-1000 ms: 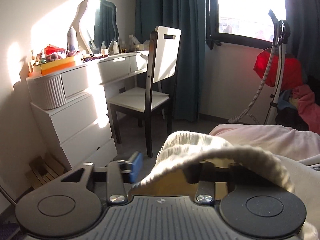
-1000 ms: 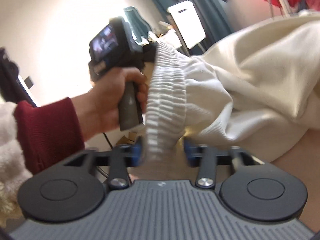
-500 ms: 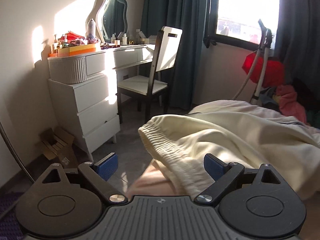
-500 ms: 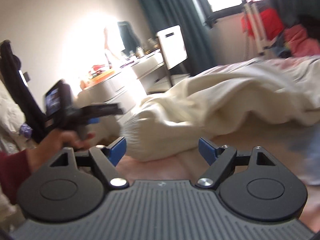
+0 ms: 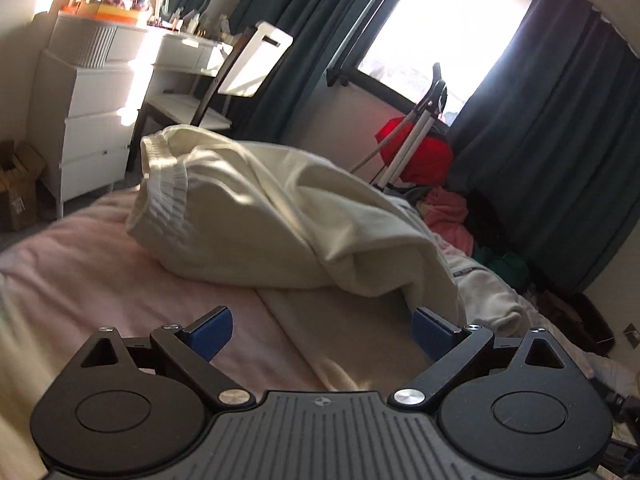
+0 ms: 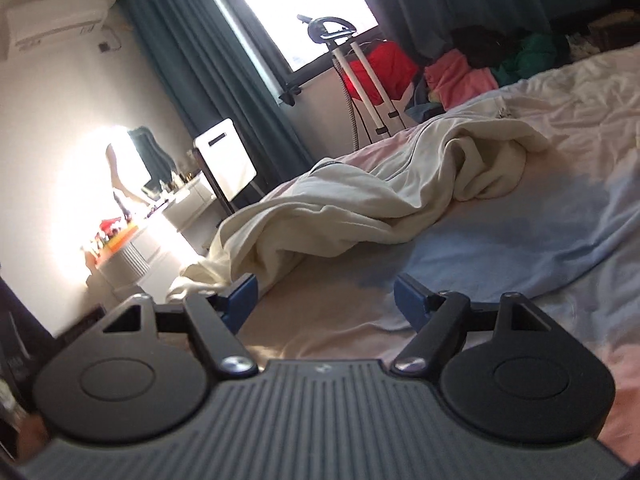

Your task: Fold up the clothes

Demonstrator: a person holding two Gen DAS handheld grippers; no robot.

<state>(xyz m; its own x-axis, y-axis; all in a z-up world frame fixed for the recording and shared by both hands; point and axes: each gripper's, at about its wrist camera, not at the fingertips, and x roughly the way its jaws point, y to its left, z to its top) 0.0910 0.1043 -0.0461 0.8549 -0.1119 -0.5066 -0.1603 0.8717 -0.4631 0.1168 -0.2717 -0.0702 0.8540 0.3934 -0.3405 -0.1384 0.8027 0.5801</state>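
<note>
A cream pair of sweatpants (image 5: pixel 280 224) lies bunched on the pink bed (image 5: pixel 100 280), its ribbed waistband (image 5: pixel 168 184) toward the far left. My left gripper (image 5: pixel 322 330) hovers just short of the heap. Its jaws are opening wide and its pads press on nothing, though the right pad sits close to a fold. In the right wrist view the same garment (image 6: pixel 360 208) stretches across the sheet (image 6: pixel 540 220). My right gripper (image 6: pixel 324 298) is open with its jaws closing slightly. Only bedsheet lies between them, and the garment's edge is beside the left pad.
A white dresser (image 5: pixel 92 120) and a chair (image 5: pixel 256 60) stand past the bed's left edge, with a cardboard box (image 5: pixel 16 192) on the floor. By the window are a garment steamer (image 5: pixel 420 128) and a pile of coloured clothes (image 5: pixel 444 212).
Both grippers let go of the waistband and drew back from it. The sweatpants dropped onto the bed. The left jaws spread wider and both views swung toward the window.
</note>
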